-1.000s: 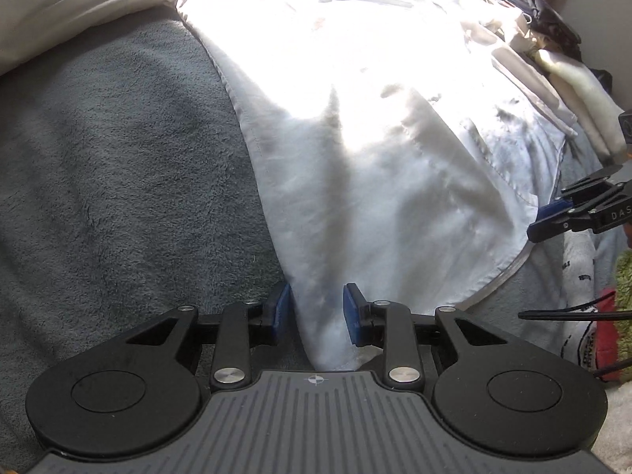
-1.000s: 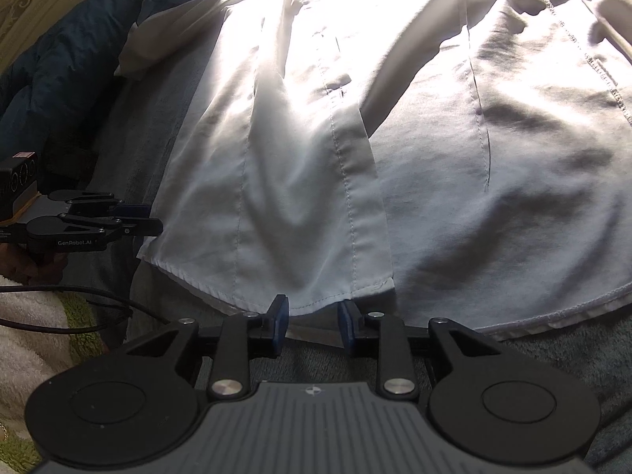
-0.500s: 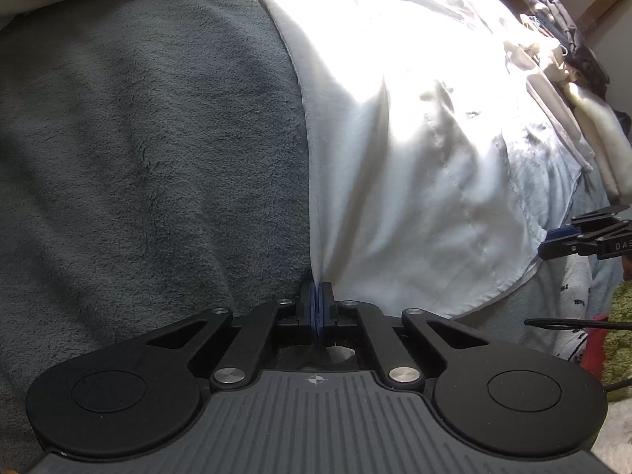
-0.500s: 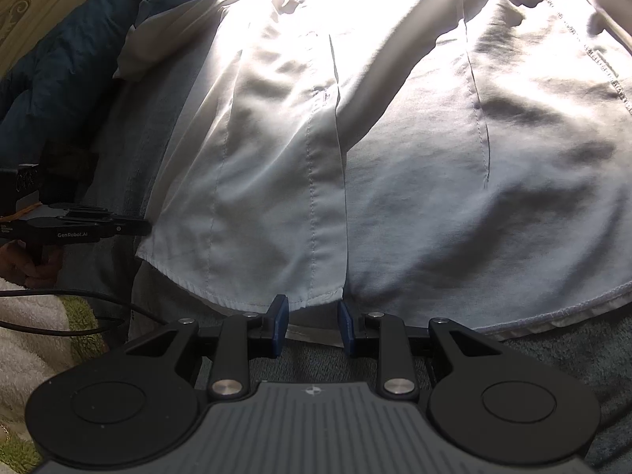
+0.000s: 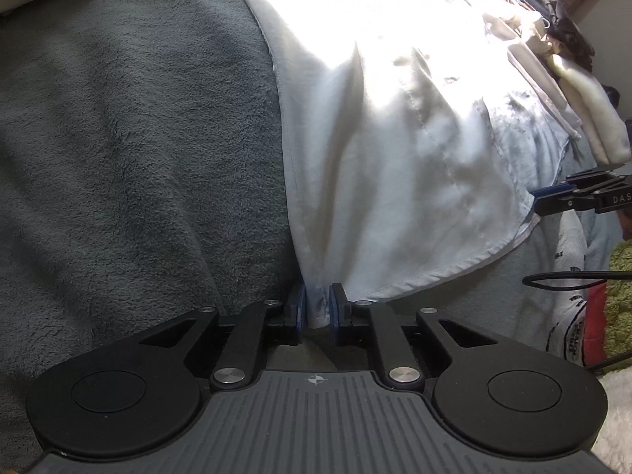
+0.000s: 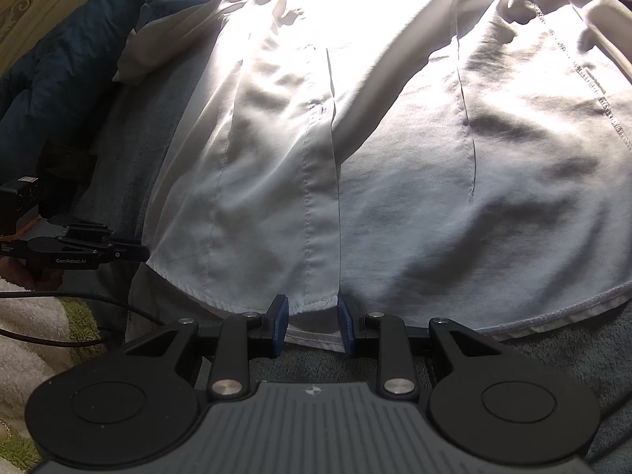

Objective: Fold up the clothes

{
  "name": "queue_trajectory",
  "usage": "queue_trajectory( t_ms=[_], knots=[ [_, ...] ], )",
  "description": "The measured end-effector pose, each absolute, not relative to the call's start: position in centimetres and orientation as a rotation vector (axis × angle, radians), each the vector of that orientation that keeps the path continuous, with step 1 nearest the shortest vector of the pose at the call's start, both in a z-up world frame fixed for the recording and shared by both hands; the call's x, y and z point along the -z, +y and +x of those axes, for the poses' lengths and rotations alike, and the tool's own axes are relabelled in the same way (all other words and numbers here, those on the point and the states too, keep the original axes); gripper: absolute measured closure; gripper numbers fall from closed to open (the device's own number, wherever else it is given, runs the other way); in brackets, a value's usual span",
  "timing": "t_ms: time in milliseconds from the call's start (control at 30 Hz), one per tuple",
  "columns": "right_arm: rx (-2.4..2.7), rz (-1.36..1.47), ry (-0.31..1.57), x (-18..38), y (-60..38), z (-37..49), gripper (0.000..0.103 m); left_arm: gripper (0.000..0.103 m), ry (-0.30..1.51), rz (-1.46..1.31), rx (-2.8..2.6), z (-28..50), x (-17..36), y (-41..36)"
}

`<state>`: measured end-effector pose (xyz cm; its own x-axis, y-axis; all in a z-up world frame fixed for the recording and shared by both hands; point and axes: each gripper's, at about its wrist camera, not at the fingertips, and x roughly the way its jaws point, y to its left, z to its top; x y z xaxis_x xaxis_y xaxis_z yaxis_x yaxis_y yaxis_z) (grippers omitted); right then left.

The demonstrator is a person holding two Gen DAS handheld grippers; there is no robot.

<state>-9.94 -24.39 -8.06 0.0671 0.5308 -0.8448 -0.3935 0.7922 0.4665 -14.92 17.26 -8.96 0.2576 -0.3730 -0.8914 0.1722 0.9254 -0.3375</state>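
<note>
While grey blanket [image 5: 130, 150] fills frame left, white shirt [image 5: 395, 126] spreads centre to upper right; its hem corner sits between left gripper [image 5: 316, 310] jaws, now opening. Right gripper [image 6: 311, 322], released, straddles the shirt's bottom hem at lower centre.

Grey fleece blanket [image 5: 130, 166], harsh sunlight across bed.

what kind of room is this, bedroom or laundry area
Probably a bedroom: the white button-up shirt lies spread on a soft grey fleece blanket, a dark blue quilted cover sits beside it, and more folded clothes are piled nearby.
</note>
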Motion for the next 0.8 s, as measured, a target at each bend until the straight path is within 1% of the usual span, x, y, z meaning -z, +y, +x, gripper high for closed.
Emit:
queue_trajectory(
  t_ms=[33, 200, 367, 500, 800],
  knots=[
    [-0.7, 0.122, 1.328, 7.8, -24.5, -9.9, 0.073, 0.078, 1.255, -0.19, 0.372, -15.1, 8.6, 17.6],
    [-0.708, 0.134, 1.294, 5.9, -25.6, -8.9, 0.073, 0.073, 1.222, -0.207, 0.356, -15.5, 6.8, 19.5],
    [-0.717, 0.159, 1.243, 4.4, -25.5, -6.3, 0.073, 0.072, 1.157, -0.237, 0.327, -13.9, 5.4, 19.7],
    [-0.74, 0.163, 1.217, 3.8, -23.8, -3.7, 0.073, 0.071, 1.105, -0.272, 0.289, -11.0, 5.1, 19.4],
    [-0.748, 0.18, 1.238, 4.4, -19.3, 1.7, 0.073, 0.071, 1.02, -0.39, 0.22, -3.8, 5.9, 18.7]
  ],
)
